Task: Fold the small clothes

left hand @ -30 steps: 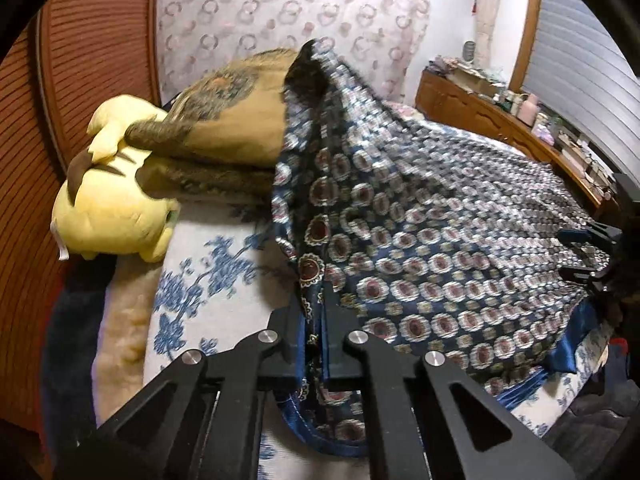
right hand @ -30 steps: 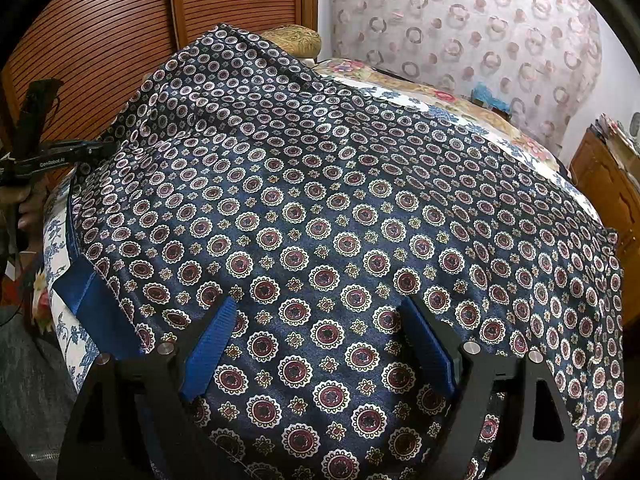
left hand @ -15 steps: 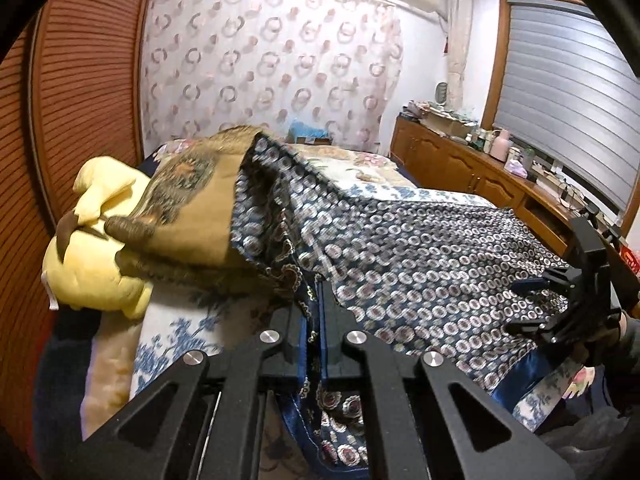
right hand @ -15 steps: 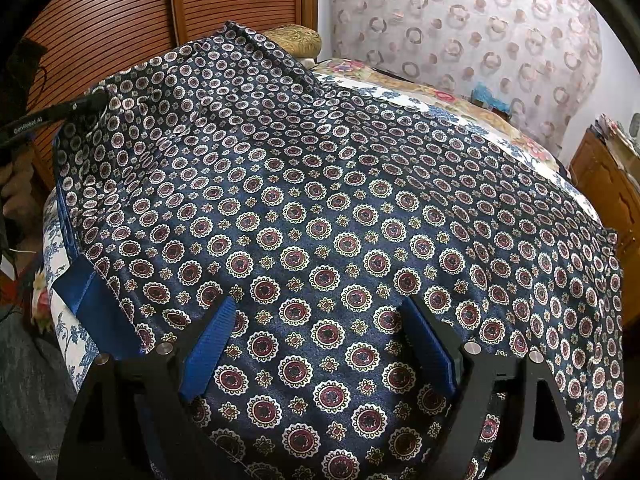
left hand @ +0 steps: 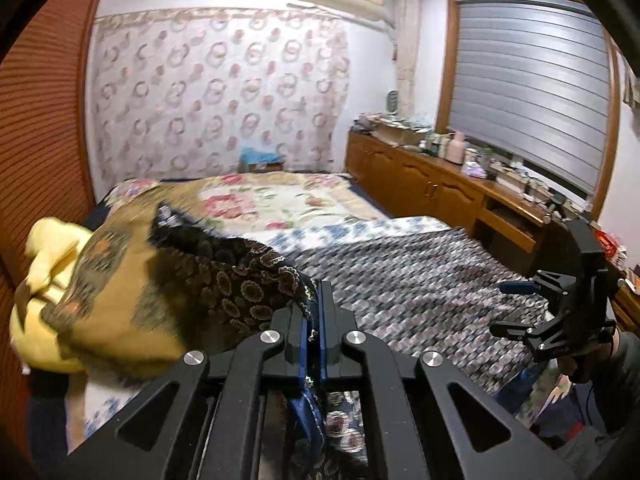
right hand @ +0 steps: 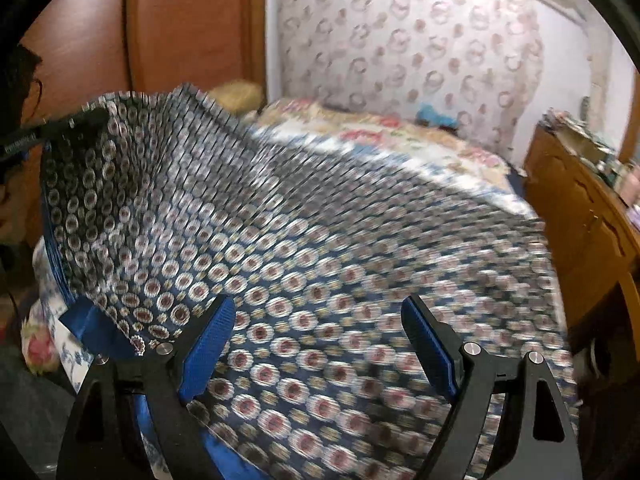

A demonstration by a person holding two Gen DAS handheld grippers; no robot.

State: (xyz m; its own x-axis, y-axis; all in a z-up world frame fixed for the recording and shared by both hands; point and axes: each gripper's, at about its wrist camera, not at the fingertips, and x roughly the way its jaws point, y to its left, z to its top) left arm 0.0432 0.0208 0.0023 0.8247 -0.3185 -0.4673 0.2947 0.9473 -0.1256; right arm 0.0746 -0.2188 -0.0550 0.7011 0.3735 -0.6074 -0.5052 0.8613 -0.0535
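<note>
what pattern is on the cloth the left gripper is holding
Dark navy cloth with rows of small round medallions; clearest in the right wrist view.

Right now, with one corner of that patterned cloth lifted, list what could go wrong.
1. Only the left gripper is shut on the patterned cloth; the right gripper stands open above it, so the lifted sheet may sag and fold unevenly.
2. The raised corner lies close to the brown pillow and yellow plush toy; it might drag over them.
3. The thin pinch at the hem could slip free.
</note>
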